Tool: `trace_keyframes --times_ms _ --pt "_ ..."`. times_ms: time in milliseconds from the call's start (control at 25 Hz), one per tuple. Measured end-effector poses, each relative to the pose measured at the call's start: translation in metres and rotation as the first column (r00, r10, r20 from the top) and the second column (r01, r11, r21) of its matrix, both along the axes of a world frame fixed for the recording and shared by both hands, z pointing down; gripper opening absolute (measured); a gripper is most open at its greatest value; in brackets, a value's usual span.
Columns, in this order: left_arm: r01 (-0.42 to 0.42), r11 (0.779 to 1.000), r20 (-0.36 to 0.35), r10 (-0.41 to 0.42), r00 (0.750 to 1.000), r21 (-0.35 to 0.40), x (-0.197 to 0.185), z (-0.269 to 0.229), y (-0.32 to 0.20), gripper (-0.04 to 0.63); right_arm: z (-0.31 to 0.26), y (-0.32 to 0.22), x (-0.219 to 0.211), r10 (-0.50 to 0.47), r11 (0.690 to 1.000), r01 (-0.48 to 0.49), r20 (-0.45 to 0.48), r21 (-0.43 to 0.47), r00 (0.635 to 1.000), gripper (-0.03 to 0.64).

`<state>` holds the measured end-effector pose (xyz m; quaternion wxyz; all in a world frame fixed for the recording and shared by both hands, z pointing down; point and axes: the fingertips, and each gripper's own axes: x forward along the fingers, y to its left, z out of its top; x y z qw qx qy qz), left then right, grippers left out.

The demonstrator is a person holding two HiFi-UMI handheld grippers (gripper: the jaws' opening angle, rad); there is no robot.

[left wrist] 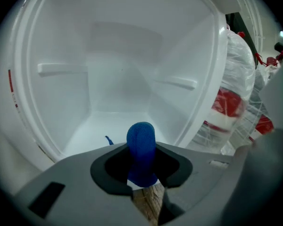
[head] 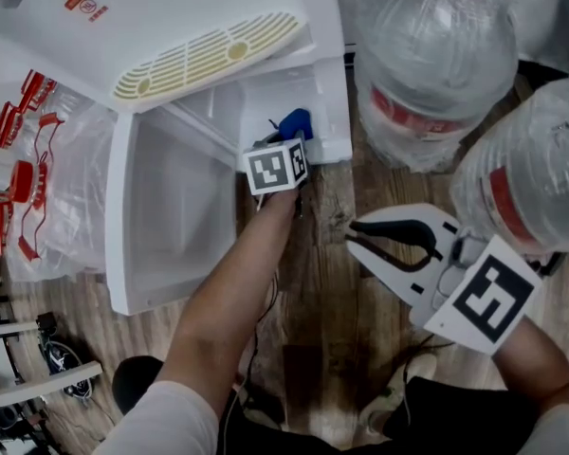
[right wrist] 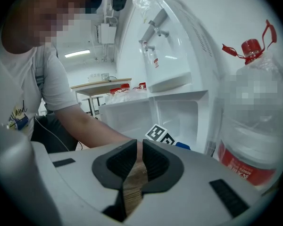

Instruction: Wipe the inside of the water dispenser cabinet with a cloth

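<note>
At the cabinet [head: 171, 207] front edge, I had left gripper [left wrist: 140, 171] clamped on blue cloth [left wrist: 141, 142]; right gripper [right wrist: 136, 166] closed, empty.

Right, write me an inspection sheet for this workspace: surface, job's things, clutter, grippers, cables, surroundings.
Surface: wooden plank floor, bare between the grippers.
Job's things: white cabinet open, its door swung wide; blue cloth at the cabinet mouth.
Clutter: two plastic-wrapped water bottles beside the cabinet; bag of red caps by the door.
Grippers: left gripper clamped on the cloth; right gripper jaws almost together, nothing between, held away from the cabinet.
Cables: thin dark cable hanging near the person's arm.
Surroundings: table in the background; metal frames on the floor.
</note>
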<state>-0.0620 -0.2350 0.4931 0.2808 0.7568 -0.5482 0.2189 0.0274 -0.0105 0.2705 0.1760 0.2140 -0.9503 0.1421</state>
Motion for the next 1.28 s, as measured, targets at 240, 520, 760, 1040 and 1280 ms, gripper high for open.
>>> trace_keyframes --times_ms 240,520,760,1040,1280 --pt "-0.082 0.996 -0.024 0.083 0.996 0.039 0.004 -0.024 0.034 0.104 0.000 -0.010 -0.010 0.011 1.000 -0.011 0.009 0.015 1.000 0.032" --pt "-0.253 0.961 -0.063 0.261 0.963 0.107 0.019 -0.069 0.094 0.105 -0.009 -0.026 -0.020 0.039 0.998 -0.041 0.033 0.053 0.999 0.020" --pt "-0.438 0.888 -0.118 0.454 0.883 0.139 0.031 -0.118 0.164 0.104 -0.024 -0.043 -0.022 0.024 0.987 -0.032 0.051 0.157 0.998 0.011" --pt "-0.595 0.779 -0.164 0.625 0.763 0.200 0.014 -0.209 0.242 0.104 -0.038 -0.047 -0.026 0.033 0.986 -0.048 0.096 0.162 0.995 0.008" --pt "-0.591 0.781 -0.240 0.625 0.743 0.203 -0.002 -0.260 0.280 0.104 -0.029 -0.032 -0.046 -0.034 0.989 0.018 0.106 0.147 0.994 0.008"
